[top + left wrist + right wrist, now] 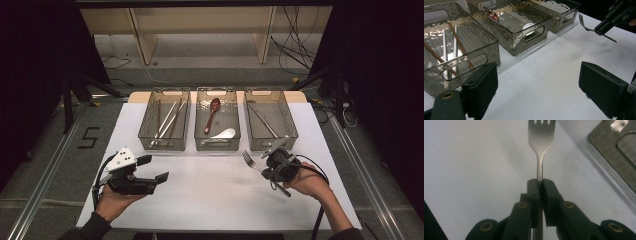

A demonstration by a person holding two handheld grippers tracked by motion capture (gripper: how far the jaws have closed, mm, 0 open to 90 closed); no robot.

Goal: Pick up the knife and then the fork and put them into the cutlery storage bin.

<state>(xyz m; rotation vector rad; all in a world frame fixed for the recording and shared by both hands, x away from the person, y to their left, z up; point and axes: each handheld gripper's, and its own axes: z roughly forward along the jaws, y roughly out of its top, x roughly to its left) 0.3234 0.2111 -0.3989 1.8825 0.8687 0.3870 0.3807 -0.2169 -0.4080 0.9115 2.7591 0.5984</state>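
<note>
While lifted, fork sits between right gripper jaws.

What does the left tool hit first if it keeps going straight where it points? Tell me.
Probably nothing soon: the open left tool faces bare white table, with the chopstick bin off to its left. Farther along that line are the right tool and its fork, though depth is hard to judge.
</note>
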